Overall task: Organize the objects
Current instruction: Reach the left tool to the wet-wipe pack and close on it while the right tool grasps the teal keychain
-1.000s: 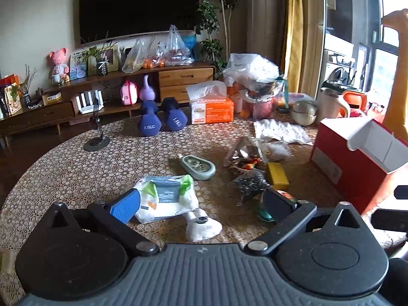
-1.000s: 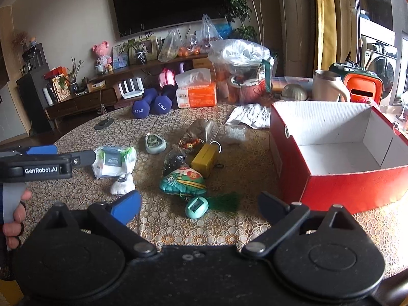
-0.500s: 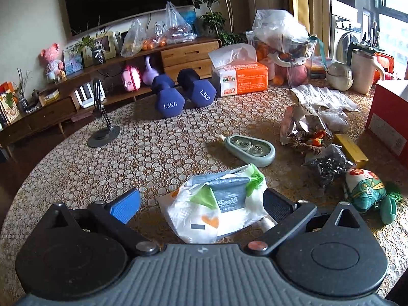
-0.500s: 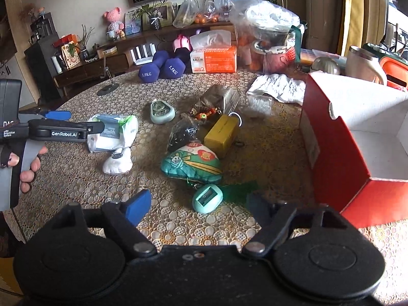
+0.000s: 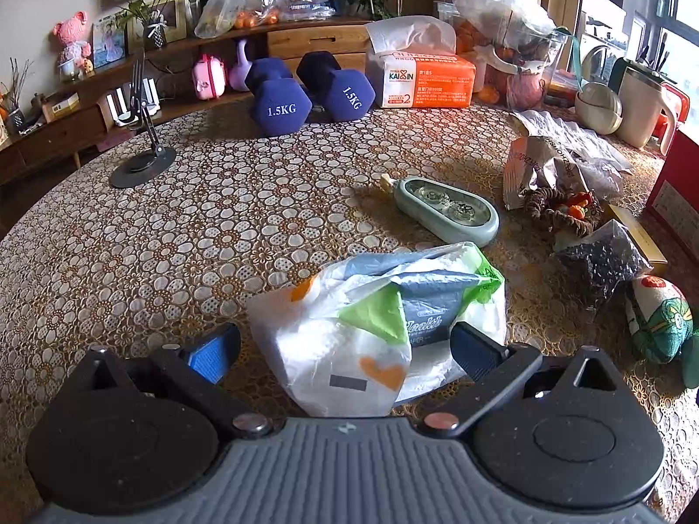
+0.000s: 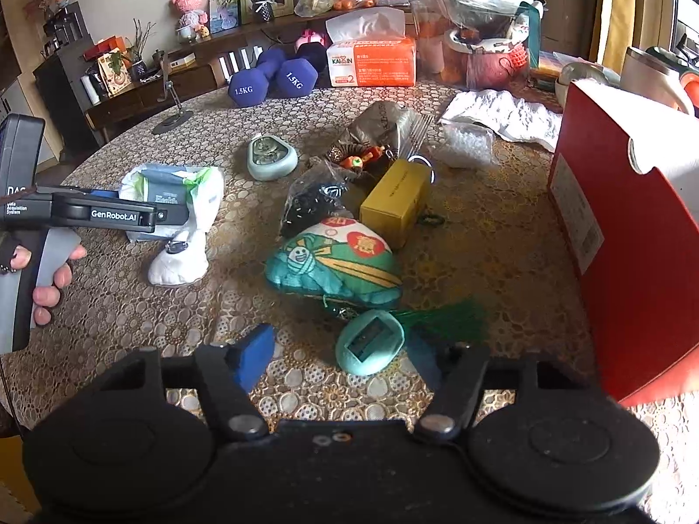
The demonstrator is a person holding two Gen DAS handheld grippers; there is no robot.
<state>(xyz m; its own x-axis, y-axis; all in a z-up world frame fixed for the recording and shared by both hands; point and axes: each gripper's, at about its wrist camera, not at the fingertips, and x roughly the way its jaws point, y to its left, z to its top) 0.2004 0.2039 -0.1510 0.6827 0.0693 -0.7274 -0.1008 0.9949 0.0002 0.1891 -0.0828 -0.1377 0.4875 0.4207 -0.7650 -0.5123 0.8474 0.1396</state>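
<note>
Beside the red box, right gripper jaws closing around teal sharpener (pads not pressing); left gripper open, straddling plastic bag.

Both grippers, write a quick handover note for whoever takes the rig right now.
Left gripper: open, straddling the wipes pack, not yet clamped.
Right gripper: jaws closing around the teal sharpener; the pads do not press on it yet.
On the table: green pouch, yellow box, black bag, green case, white lump.
Red box stands at the right; its inside is not visible.
Done: nothing visibly sorted.
Left: grasp both items, probably box them, then the rest.
</note>
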